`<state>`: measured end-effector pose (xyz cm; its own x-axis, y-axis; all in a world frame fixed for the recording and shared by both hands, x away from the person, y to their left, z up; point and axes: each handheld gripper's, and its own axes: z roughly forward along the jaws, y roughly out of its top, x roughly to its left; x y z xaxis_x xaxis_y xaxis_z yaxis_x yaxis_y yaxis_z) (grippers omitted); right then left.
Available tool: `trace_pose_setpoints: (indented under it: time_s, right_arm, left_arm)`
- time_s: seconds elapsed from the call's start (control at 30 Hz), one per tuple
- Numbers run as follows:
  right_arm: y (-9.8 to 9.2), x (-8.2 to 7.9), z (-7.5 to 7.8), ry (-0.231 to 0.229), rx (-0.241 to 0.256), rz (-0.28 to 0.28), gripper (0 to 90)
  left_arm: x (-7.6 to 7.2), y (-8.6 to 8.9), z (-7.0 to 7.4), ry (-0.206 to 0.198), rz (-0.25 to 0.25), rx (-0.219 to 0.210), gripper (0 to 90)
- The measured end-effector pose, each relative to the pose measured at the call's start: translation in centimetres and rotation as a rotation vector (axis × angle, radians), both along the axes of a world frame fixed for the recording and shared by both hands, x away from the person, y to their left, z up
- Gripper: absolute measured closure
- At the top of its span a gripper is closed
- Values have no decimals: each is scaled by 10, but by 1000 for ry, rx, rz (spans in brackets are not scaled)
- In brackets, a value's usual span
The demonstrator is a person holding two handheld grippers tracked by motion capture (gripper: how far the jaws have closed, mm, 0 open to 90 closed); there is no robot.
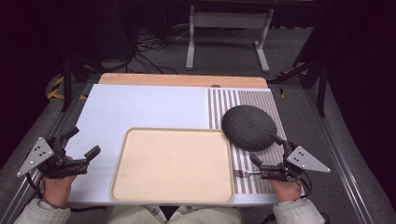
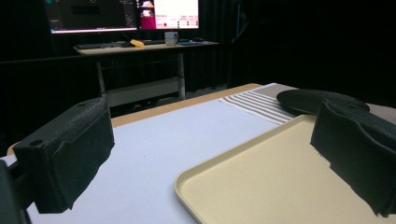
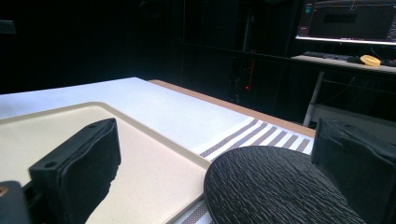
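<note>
A beige tray [image 1: 173,164] lies at the front middle of the table, on a pale mat [image 1: 140,109]. To its right is a striped placemat [image 1: 252,100] with a dark round textured plate [image 1: 248,127] on it. A silver fork [image 1: 241,173] rests on the placemat near the front edge; its handle runs under my right hand. My left gripper [image 1: 82,142] hovers open just left of the tray [image 2: 280,186], nothing between its jaws. My right gripper [image 1: 267,149] stands open by the plate's [image 3: 271,191] near rim, also holding nothing.
A wooden strip [image 1: 182,80] edges the table's far side. Beyond it are a grey desk frame [image 1: 229,28] and floor cables [image 1: 149,46]. Monitors [image 2: 121,14] glow on a desk in the dark background. Metal rails run along both table sides.
</note>
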<state>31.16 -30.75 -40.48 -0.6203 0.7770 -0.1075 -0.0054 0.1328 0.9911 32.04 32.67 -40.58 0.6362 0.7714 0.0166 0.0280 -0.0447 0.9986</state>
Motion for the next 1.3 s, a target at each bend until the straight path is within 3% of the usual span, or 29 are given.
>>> trace_pose_setpoints:
  time_s: [0.37,0.53,0.63,0.73,0.9,0.97,1.1,1.3]
  right_arm:
    - [1,1,2,5,-4,8,23]
    - [0,3,17,32,-32,22,21]
    - [0,5,27,100,-108,29,27]
    - [0,5,38,150,-152,44,27]
    - [0,8,55,201,-267,64,23]
    - [0,9,56,211,-283,66,23]
    - [4,15,62,260,-403,106,23]
    - [11,23,64,328,-538,167,33]
  left_arm:
    - [0,-1,0,2,8,6,0]
    - [-1,-1,1,-3,11,8,0]
    - [0,-1,0,-3,13,1,0]
    - [0,-2,0,-3,15,4,0]
    - [0,-2,1,-4,19,5,0]
    - [0,-2,1,-3,19,7,0]
    - [0,-2,1,-3,22,8,0]
    - [0,-2,1,-5,21,12,0]
